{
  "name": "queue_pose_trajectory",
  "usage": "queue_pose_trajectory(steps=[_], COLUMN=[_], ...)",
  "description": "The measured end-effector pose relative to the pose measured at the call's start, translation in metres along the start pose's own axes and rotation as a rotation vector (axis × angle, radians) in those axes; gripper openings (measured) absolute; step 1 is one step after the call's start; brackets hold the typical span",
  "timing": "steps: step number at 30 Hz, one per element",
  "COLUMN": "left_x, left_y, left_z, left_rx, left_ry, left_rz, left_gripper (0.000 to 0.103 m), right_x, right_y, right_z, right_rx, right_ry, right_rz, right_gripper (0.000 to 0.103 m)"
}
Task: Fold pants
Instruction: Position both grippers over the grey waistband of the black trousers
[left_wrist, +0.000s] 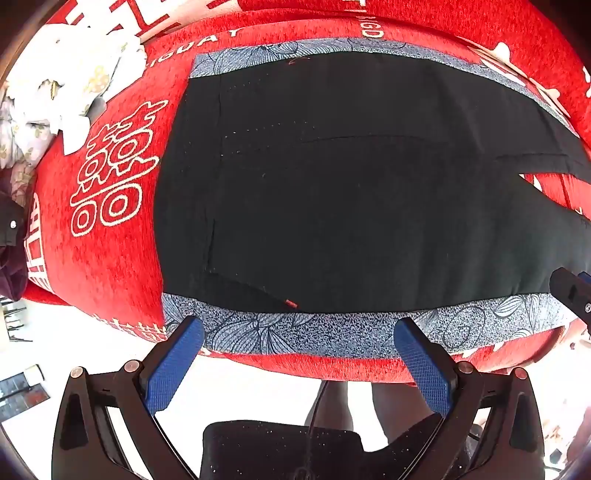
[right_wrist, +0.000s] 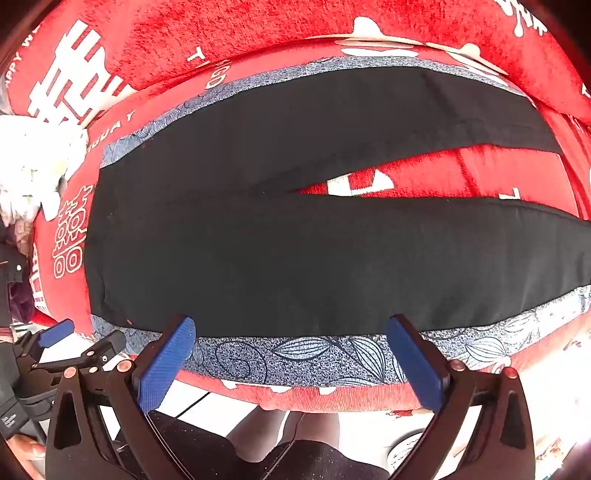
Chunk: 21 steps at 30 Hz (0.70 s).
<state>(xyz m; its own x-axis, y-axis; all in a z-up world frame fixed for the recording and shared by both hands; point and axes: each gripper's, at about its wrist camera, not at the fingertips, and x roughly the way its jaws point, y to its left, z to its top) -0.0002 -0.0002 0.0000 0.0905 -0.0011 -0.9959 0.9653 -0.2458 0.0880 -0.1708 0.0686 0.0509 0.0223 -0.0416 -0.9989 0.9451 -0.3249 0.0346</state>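
Observation:
Black pants (left_wrist: 351, 184) with a blue-grey leaf-patterned side stripe (left_wrist: 314, 332) lie flat on a red cloth-covered surface (left_wrist: 110, 258), waistband to the left and two legs spread to the right (right_wrist: 406, 251). My left gripper (left_wrist: 299, 328) is open and empty, hovering over the near stripe by the waist end. My right gripper (right_wrist: 291, 328) is open and empty over the near stripe (right_wrist: 314, 354) of the near leg. The left gripper also shows in the right wrist view (right_wrist: 79, 338); part of the right gripper shows in the left wrist view (left_wrist: 570, 291).
A crumpled white floral cloth (left_wrist: 55, 92) lies at the far left of the red surface, with a dark garment (left_wrist: 11, 251) beside it. The surface's near edge (right_wrist: 314, 400) drops to a white floor. The person's legs (right_wrist: 280, 432) stand close below.

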Motion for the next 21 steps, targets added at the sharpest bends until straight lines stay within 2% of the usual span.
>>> queue_pose_trajectory(steps=[12,21], left_x=[-0.002,0.001], left_y=[-0.005,-0.003], left_z=[-0.001,-0.002], left_rx=[0.004,0.009], left_ry=[0.014,0.002], left_rz=[0.017,-0.005], left_gripper=[0.103,0.103], right_x=[0.002,0.004], right_y=[-0.009,-0.011], right_z=[-0.011,-0.012], right_rx=[0.034,0.039], right_ry=[0.003,0.006], right_rz=[-0.005,0.0], right_gripper=[0.103,0.103])
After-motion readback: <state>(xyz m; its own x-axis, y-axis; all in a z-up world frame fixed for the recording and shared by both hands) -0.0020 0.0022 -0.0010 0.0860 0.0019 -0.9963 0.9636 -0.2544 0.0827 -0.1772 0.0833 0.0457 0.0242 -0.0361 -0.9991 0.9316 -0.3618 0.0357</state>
